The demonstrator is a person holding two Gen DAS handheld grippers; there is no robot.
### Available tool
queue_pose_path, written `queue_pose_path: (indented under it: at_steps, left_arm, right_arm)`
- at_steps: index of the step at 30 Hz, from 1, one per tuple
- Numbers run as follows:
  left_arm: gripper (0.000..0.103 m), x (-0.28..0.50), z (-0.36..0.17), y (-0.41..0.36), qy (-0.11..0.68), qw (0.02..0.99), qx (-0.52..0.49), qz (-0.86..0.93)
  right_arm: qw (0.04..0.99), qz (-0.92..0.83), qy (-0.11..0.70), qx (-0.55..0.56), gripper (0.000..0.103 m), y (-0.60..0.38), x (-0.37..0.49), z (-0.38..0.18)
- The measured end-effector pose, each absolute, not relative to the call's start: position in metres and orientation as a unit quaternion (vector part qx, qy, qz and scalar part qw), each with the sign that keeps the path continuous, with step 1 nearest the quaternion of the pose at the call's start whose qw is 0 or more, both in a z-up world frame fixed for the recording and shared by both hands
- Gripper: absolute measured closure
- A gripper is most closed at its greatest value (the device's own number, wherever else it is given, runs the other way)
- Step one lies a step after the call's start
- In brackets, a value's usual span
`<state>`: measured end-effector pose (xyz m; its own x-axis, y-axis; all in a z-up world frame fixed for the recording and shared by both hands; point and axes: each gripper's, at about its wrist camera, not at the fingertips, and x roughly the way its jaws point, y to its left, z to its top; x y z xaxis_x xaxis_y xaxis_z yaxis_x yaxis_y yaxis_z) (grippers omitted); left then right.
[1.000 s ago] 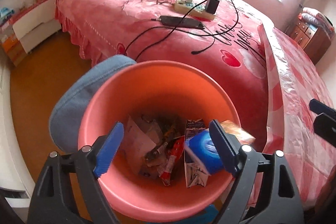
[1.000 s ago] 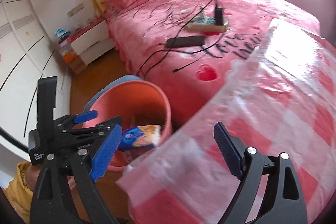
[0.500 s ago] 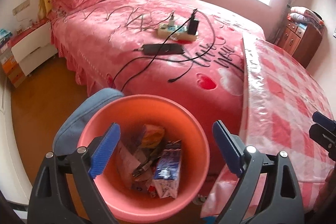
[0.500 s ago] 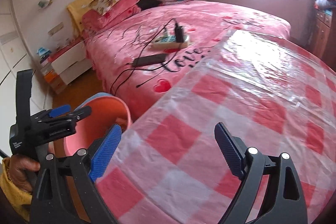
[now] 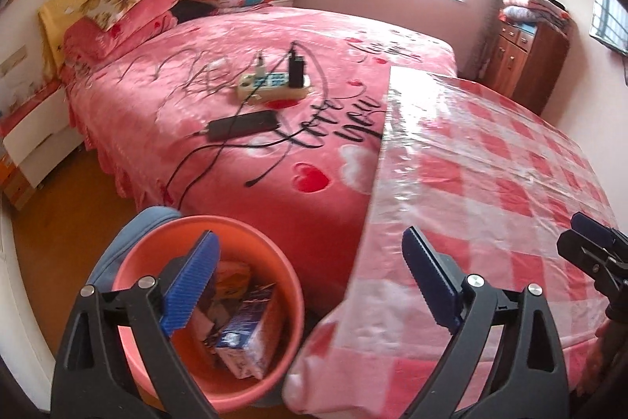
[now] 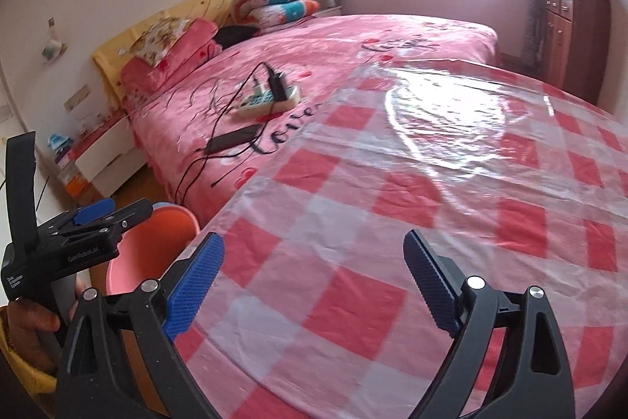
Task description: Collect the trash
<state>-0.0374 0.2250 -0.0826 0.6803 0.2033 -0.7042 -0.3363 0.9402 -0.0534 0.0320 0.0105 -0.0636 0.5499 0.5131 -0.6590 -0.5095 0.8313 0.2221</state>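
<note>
Low in the left wrist view stands the orange-pink bucket (image 5: 286, 285), holding a blue-and-white carton (image 5: 243, 336), an orange packet (image 5: 231, 273) and other wrappers. My left gripper (image 5: 310, 262) hovers above its right rim and the table corner. Its jaws are opening and nothing is between them. In the right wrist view the bucket (image 6: 157, 226) peeks out at the lower left, with the left gripper (image 6: 117, 214) over it. My right gripper (image 6: 312, 262) hangs over the checked table (image 6: 392, 183), jaws opening and empty. Its tip (image 5: 585, 234) shows at the left view's right edge.
A pink-covered bed (image 5: 235, 73) behind the bucket carries a power strip (image 5: 274, 85), a black power bank (image 5: 243, 124) and trailing cables. A blue-grey stool (image 5: 145, 218) sits behind the bucket. A wooden cabinet (image 5: 526, 65) stands far right, a white nightstand (image 5: 35, 144) at left.
A blue-and-white packet at the left jaws dropped into the bucket. Both grippers then rose and drew back, the right one swinging from the bucket to over the table.
</note>
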Motion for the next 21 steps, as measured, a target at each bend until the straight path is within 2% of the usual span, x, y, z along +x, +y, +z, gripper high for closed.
queue_pose_path:
  at_steps: [21]
  left_arm:
    - [0.007,0.002,-0.075,0.102,0.381,0.922,-0.037,0.049]
  right_arm:
    - [0.922,0.196,0.331,0.044,0.011,-0.099,0.035,-0.055]
